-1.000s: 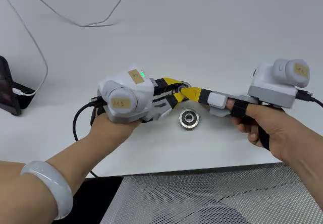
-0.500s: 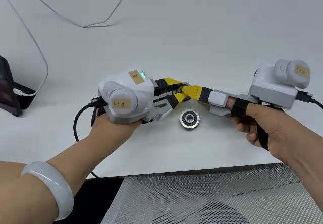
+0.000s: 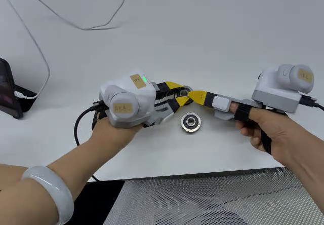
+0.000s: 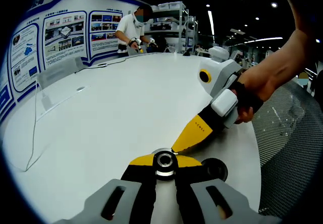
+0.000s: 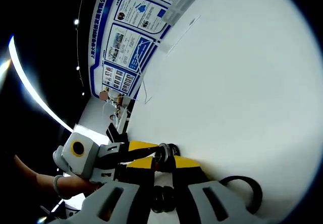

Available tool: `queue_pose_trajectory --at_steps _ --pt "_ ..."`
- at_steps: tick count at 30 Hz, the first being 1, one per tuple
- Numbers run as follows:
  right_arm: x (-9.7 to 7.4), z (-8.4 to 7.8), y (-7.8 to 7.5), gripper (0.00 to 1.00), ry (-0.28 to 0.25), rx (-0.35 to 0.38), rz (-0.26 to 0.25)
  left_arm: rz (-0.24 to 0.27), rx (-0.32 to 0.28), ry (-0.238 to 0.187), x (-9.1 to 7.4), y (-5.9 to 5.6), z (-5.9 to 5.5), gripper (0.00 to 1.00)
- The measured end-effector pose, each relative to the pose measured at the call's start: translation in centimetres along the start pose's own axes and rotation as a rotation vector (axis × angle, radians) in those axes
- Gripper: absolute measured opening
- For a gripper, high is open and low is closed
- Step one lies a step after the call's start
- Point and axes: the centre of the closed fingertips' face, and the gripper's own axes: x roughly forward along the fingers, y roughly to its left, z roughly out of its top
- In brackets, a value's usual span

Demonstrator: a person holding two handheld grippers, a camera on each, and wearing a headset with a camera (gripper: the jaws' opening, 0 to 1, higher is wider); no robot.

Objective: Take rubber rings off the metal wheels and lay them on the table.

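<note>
A small metal wheel (image 3: 184,89) with a black rubber ring on its rim hangs above the white table (image 3: 212,37). My left gripper (image 3: 177,95) comes in from the left and is shut on this wheel (image 4: 165,160), its yellow tips on either side. From the right, my right gripper (image 3: 192,95) meets it with its jaws shut on the ring at the wheel's edge (image 5: 164,152). A second wheel (image 3: 191,122) lies flat on the table just below the tips and shows as a dark disc (image 4: 214,169) in the left gripper view.
A dark device (image 3: 7,89) stands at the table's left edge with a thin white cable (image 3: 76,24) running behind it. A black cable (image 3: 79,124) loops under my left hand. A grey mesh surface (image 3: 212,199) lies beyond the table's front edge. A person (image 4: 132,30) stands far off.
</note>
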Motion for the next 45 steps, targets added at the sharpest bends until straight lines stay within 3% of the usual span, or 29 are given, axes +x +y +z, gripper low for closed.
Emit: queue_pose_trajectory --at_steps 6,25,45 --pt "-0.06 0.1 -0.37 0.04 -0.001 -0.034 -0.021 0.0 -0.001 -0.001 -0.01 0.02 -0.06 0.14" --pt "0.0 0.44 -0.32 0.01 -0.002 -0.084 -0.06 0.001 0.001 0.001 0.0 -0.02 -0.09 0.13" --pt "-0.06 0.41 0.52 0.01 0.0 -0.084 -0.04 0.0 0.003 0.003 0.0 -0.05 -0.09 0.13"
